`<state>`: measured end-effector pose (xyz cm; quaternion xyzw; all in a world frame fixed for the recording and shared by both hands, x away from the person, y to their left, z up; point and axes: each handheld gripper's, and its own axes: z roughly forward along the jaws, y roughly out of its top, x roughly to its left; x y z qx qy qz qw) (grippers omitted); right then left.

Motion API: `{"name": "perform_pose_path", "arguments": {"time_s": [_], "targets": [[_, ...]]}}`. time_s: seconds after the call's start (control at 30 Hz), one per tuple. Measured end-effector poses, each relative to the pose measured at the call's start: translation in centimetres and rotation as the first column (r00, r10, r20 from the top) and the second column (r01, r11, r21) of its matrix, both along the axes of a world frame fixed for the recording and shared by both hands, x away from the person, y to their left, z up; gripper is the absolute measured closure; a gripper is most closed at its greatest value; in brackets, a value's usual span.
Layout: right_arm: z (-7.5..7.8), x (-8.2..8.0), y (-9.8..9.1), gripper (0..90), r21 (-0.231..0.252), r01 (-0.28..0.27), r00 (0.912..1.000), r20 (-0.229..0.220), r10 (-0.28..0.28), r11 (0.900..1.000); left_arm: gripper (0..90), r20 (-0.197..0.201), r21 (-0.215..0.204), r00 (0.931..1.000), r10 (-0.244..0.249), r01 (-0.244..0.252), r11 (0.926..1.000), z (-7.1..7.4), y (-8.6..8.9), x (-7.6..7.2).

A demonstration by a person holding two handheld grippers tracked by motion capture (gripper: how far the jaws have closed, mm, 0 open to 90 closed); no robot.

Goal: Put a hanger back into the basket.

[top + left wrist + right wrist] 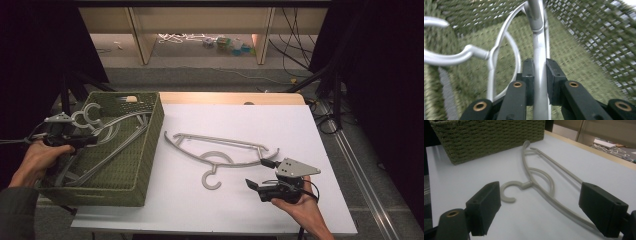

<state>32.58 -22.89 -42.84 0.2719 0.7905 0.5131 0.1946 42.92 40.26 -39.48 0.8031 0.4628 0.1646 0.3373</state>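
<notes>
The grey hanger (540, 75) in the green woven basket (150, 150) looks light, stiff and smooth, so it may slip. The best place to take it is a thin straight bar, and there the left hand-held gripper (539, 72) is closed tight on it. It is pale grey with a round hook and curved arms, lying among other hangers in the basket. A second hanger (220, 150) like it lies flat on the white table (300, 130), just beside the basket. The right hand-held gripper (539, 210) waits near it, jaws wide and holding nothing.
</notes>
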Motion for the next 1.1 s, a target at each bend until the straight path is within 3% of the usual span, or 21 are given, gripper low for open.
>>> {"name": "perform_pose_path", "arguments": {"time_s": [0.07,0.23,0.33,0.43,0.5,0.57,0.67,0.73,0.77,0.8,0.87,0.9,1.1], "targets": [[0.0,-0.1,0.0,18.5,-0.006,-0.004,0.9999,-0.01,0.004,1.0,78.1,-0.003,-0.024,0.9999,0.01,-0.01,0.9997,-0.3,0.1,0.0],[0.0,-0.1,-0.1,18.5,-0.02,-0.007,0.9998,-0.018,0.007,0.9998,74.9,-0.025,0.016,0.9988,0.043,-0.043,0.999,-0.4,0.5,0.1],[0.1,-0.1,-0.1,18.5,-0.026,-0.006,0.9997,-0.023,0.005,0.9996,68.8,-0.022,0.036,0.9969,0.075,-0.075,0.9966,-0.2,0.9,0.0],[-0.1,0.0,0.0,18.5,-0.012,-0.013,0.9998,-0.014,0.013,0.9998,61.2,-0.018,0.029,0.9943,0.105,-0.105,0.9941,0.1,1.0,-0.1],[0.0,0.0,0.0,18.5,-0.01,-0.013,0.9998,-0.018,0.013,0.9999,54.8,0.002,0.013,0.9887,0.15,-0.15,0.9886,0.5,1.0,-0.4],[0.0,0.0,0.0,18.5,-0.011,-0.014,0.9997,-0.018,0.014,0.9998,50.2,0.034,-0.04,0.9765,0.213,-0.211,0.9766,1.0,0.9,-0.6],[-0.1,0.0,0.0,18.5,-0.012,-0.015,0.9997,-0.019,0.015,0.9998,42.6,0.049,-0.057,0.9686,0.244,-0.241,0.9688,2.2,1.1,-1.3],[0.0,0.0,0.0,18.5,-0.011,-0.014,0.9998,-0.017,0.014,0.9998,41.0,0.069,-0.102,0.9613,0.267,-0.259,0.9604,2.9,0.7,-1.9],[0.0,0.0,0.0,18.5,-0.011,-0.015,0.9997,-0.018,0.015,0.9998,40.0,0.075,-0.1,0.9617,0.264,-0.256,0.9615,3.3,0.7,-2.2],[-0.1,0.0,0.1,18.5,-0.005,-0.008,0.9999,-0.01,0.008,1.0,39.2,0.089,-0.12,0.9569,0.276,-0.265,0.9567,3.7,0.3,-2.6],[-0.1,0.0,0.0,18.5,-0.014,-0.014,0.9997,-0.019,0.014,0.9998,37.0,0.105,-0.129,0.9553,0.276,-0.263,0.9563,4.6,-0.3,-3.4],[-0.1,0.1,0.0,18.5,-0.012,-0.015,0.9997,-0.018,0.014,0.9998,36.3,0.112,-0.144,0.9514,0.287,-0.27,0.952,4.9,-0.7,-3.9],[0.1,0.0,0.0,18.4,-0.027,-0.009,0.9997,-0.025,0.008,0.9996,32.5,0.16,-0.239,0.953,0.257,-0.215,0.9467,6.7,-3.4,-6.6]]}}
